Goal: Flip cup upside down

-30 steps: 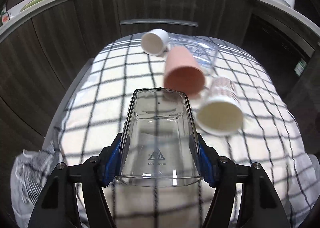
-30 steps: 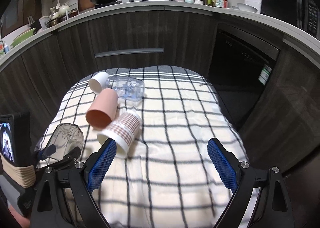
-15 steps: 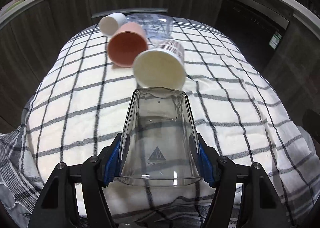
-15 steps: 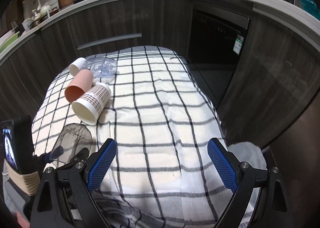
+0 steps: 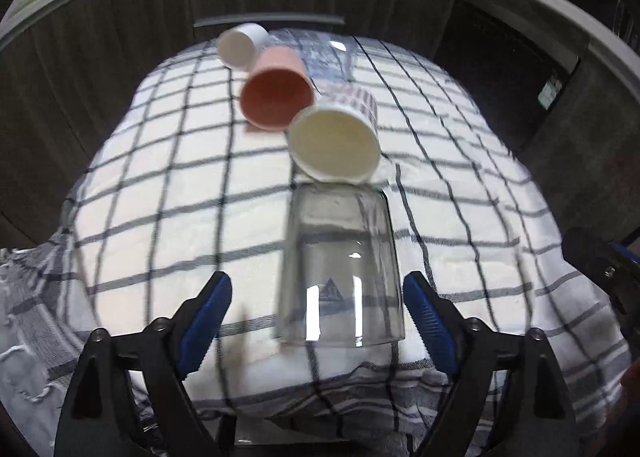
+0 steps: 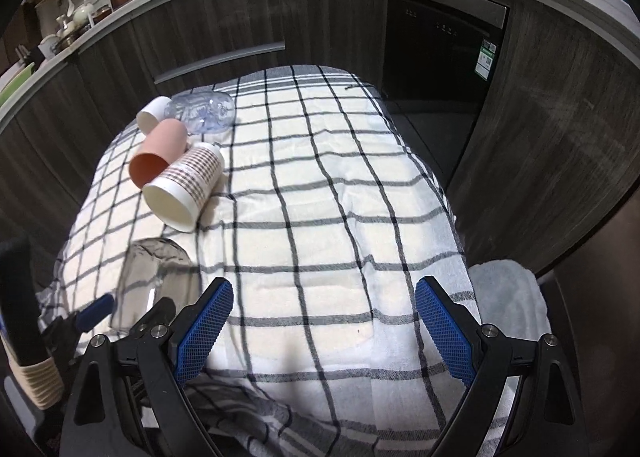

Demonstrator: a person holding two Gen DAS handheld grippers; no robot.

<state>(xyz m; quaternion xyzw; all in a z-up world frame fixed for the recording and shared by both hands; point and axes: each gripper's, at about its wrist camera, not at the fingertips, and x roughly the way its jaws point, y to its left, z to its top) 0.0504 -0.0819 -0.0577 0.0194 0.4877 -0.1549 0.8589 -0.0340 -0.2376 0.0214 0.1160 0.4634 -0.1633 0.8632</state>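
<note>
A clear glass cup (image 5: pixel 340 269) stands upside down on the checked cloth (image 5: pixel 160 185), mouth down, between the fingers of my left gripper (image 5: pixel 318 317). The left jaws are open and stand apart from the glass on both sides. The glass also shows at the lower left in the right wrist view (image 6: pixel 154 285). My right gripper (image 6: pixel 324 321) is open and empty above the cloth's near part.
A patterned paper cup (image 5: pixel 334 141), a pink cup (image 5: pixel 276 91), a small white cup (image 5: pixel 240 45) and a clear plastic bottle (image 6: pixel 204 111) lie on their sides behind the glass. Dark cabinets (image 6: pixel 240 17) surround the table. A grey towel (image 6: pixel 508 297) lies at right.
My left gripper has opened and let go of the glass, which now stands mouth down on the cloth. The right gripper has stayed open and shifted slightly.
</note>
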